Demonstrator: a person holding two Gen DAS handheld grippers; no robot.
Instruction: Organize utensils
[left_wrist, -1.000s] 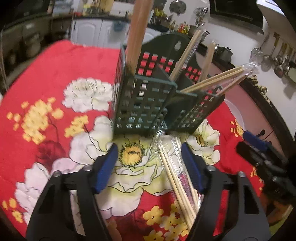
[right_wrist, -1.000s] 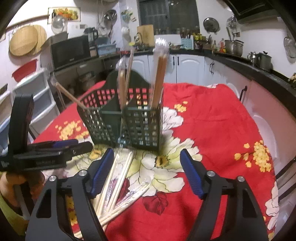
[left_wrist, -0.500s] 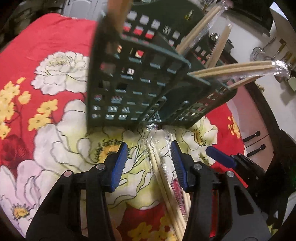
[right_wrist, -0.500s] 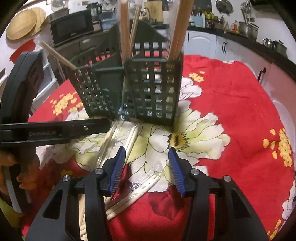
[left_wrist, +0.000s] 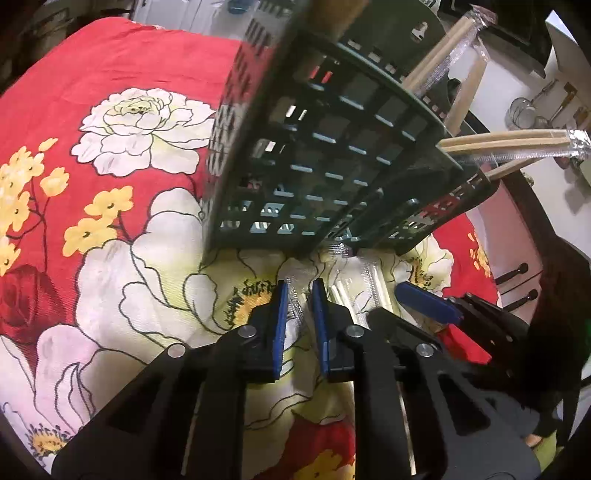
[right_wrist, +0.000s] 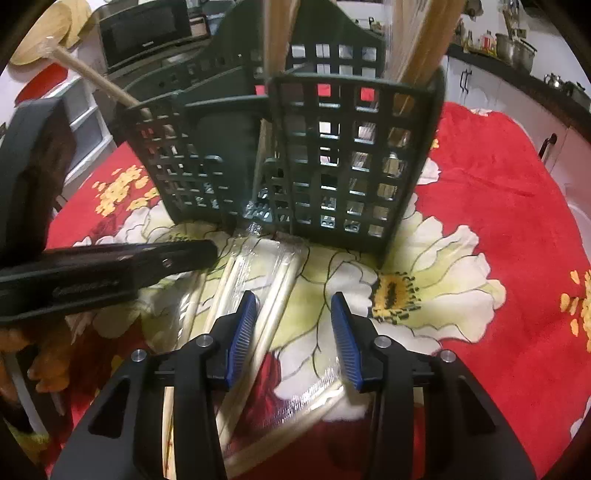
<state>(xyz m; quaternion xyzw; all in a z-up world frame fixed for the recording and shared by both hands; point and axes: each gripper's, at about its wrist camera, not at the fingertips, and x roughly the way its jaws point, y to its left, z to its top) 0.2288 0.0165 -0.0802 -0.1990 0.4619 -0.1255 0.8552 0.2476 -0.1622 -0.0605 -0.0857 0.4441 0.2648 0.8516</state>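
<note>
Left claw (left_wrist: 299, 291): your jaws have just been closing and now stand nearly together on one clear-plastic-wrapped pair of pale wooden chopsticks (left_wrist: 297, 308), flat on the bench under the red floral cloth (left_wrist: 147, 51). The wrapper sits between the blue pads (left_wrist: 281, 306); it looks pinched, so call it gripped. It came in lower and closer than a second ago, and the basket now fills the upper view.

Right claw (right_wrist: 293, 312): jaws have also been closing but are only half shut, with bare cloth between them. One wrapped pair (right_wrist: 275, 310) lies just beside the left pad at 9 o'clock; another wrapped pair (right_wrist: 314, 397) crosses under the claw at 6 o'clock. Nothing is held yet.

Farther out, at 12 o'clock, the dark green plastic lattice utensil basket (right_wrist: 332, 155) stands upright with wrapped chopsticks (right_wrist: 417, 40) already in its compartments.

Meaning: the left pick looks made, so lift next and drop it in a compartment. The right still needs lining up over a pair. Several loose pairs (right_wrist: 218, 291) remain on the cloth, so the task seems partway done.
</note>
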